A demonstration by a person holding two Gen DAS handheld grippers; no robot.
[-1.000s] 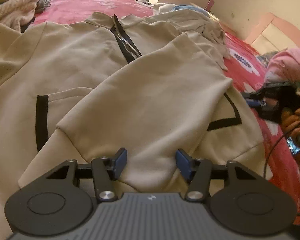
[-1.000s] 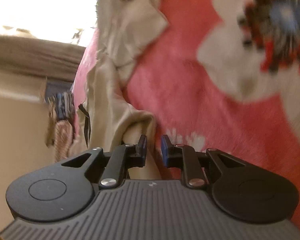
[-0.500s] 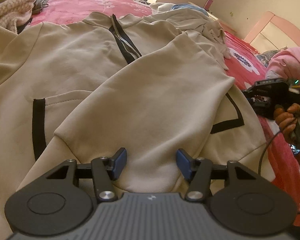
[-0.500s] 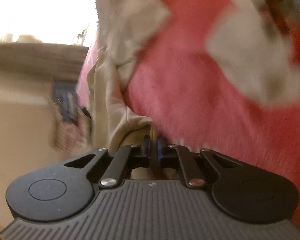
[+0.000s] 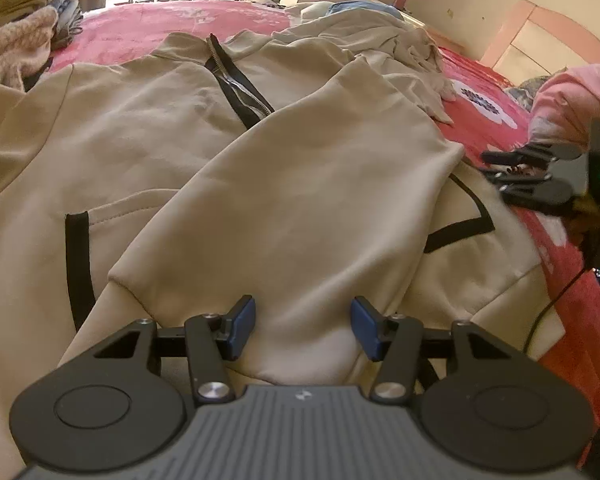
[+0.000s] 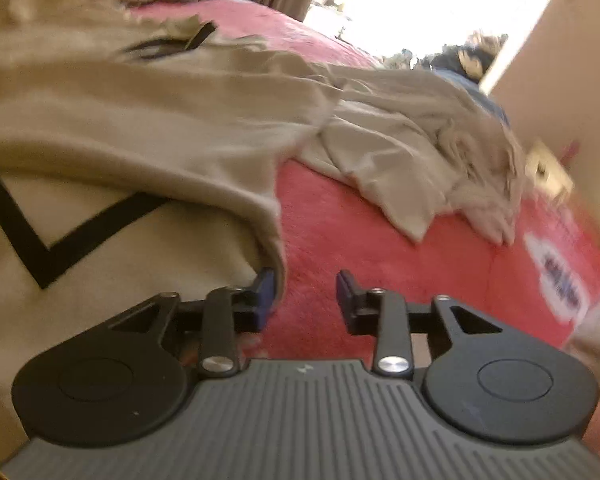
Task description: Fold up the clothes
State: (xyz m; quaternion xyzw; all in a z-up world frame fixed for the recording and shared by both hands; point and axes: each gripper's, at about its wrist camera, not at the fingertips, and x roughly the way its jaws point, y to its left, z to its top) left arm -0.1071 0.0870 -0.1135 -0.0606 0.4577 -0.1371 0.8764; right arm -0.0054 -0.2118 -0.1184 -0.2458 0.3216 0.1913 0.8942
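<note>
One sleeve of the beige zip-front hoodie lies folded across its front on the red bed cover; left gripper spread over the cuff, right gripper just opened, nothing between; other sleeve and body folds left.

The beige hoodie runs off the left and bottom edges of the left wrist view. Its folded sleeve hides part of the chest. The right wrist view is motion-blurred; the crumpled garment there cannot be identified.
</note>
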